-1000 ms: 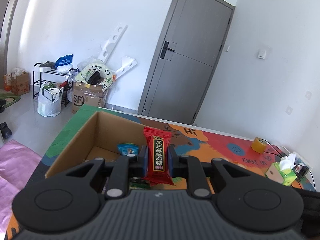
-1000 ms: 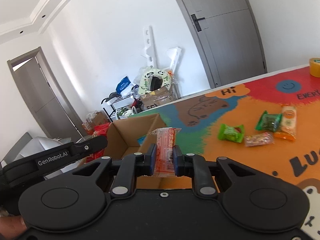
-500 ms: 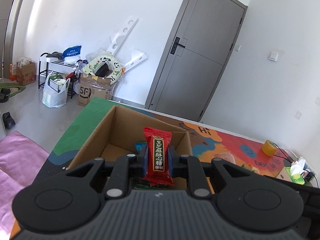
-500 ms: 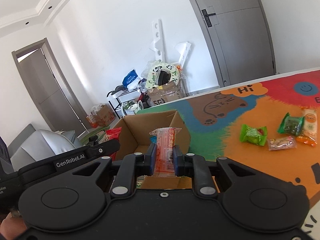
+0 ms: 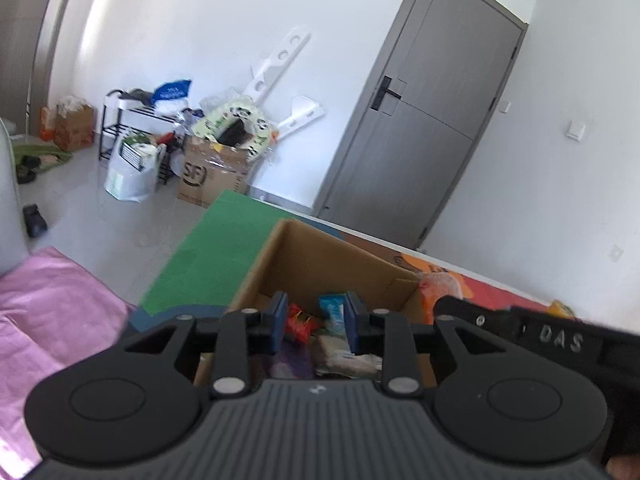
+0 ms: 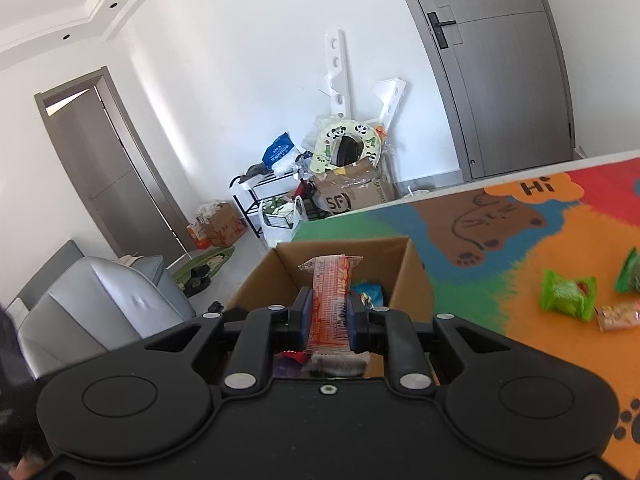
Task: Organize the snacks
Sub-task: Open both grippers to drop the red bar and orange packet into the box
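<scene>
Dropped from the now-wide left tongs [image 5: 315,322], the red packet [image 5: 301,322] lies in the box [image 5: 320,256]; right tongs [image 6: 328,318] grip an orange packet [image 6: 331,300].

I count one box [image 6: 416,276], one orange snack [image 6: 330,304] in my right gripper [image 6: 329,316], and three loose packets: two green [image 6: 566,294] [image 6: 629,272], one pinkish [image 6: 618,316].

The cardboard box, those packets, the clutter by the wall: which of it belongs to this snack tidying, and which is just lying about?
Part of the job:
cardboard box
orange snack bar in the right gripper
red candy in the box, below the open left gripper
green packets on the mat

Lying about:
SF carton
shoe rack
grey door
</scene>
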`<state>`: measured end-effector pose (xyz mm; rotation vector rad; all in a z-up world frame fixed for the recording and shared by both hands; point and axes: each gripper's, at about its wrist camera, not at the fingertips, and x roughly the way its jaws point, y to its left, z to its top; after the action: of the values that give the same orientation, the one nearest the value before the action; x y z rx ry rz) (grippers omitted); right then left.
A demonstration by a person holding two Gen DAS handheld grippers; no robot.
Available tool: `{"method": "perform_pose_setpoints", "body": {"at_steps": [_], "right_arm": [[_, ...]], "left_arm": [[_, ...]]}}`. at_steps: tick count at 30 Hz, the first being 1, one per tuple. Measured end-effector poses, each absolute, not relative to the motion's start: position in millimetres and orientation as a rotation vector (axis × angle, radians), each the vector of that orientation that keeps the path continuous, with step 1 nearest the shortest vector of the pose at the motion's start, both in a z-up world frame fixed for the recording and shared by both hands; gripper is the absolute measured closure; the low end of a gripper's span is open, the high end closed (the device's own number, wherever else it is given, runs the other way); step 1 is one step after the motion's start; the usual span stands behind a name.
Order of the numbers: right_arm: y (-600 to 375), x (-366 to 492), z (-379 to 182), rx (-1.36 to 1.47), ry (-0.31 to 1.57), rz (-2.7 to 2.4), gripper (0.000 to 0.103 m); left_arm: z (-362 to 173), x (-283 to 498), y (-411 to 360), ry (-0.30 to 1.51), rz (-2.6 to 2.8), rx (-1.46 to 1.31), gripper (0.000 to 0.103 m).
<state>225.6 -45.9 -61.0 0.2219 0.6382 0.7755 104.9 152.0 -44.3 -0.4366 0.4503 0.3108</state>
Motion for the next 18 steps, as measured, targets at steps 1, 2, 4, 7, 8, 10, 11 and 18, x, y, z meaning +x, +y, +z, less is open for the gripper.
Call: {"method": "perform_pose_setpoints", "body": {"at_steps": [1, 2, 4, 7, 8, 10, 11, 18], "right_arm": [[-41.0, 226.6, -58.8, 0.201, 0.637, 0.768, 0.079], [-38.4, 226.1, -56.5, 0.187, 0.624, 0.762, 0.062], [-40.7, 223.5, -54.7, 0.192, 0.599, 0.751, 0.045], [-48.3, 223.0, -58.0, 0.204, 0.613, 0.743, 0.046], [-51.6, 222.8, -59.8, 0.207, 0.621, 0.739, 0.046], [-58.7, 223.0, -62.0, 0.214, 0.632, 0.729, 0.046], [-63.4, 222.9, -62.8, 0.218, 0.636, 0.721, 0.046], [-104.4, 218.9, -65.1, 0.258, 0.645, 0.65, 0.043]], "left_arm": [[-44.3, 104.2, 153.5, 0.456, 0.326, -0.432, 0.066], [-44.5, 103.4, 155.6, 0.461, 0.338, -0.436, 0.063], [-44.2, 103.0, 157.3, 0.464, 0.343, -0.448, 0.054], [-43.0, 102.7, 153.2, 0.468, 0.336, -0.436, 0.043], [-42.6, 102.7, 150.7, 0.467, 0.333, -0.433, 0.04], [-42.1, 104.0, 144.3, 0.468, 0.338, -0.425, 0.028], [-41.5, 104.3, 141.1, 0.468, 0.341, -0.42, 0.026], [-38.2, 110.4, 115.7, 0.468, 0.326, -0.413, 0.017]]}}
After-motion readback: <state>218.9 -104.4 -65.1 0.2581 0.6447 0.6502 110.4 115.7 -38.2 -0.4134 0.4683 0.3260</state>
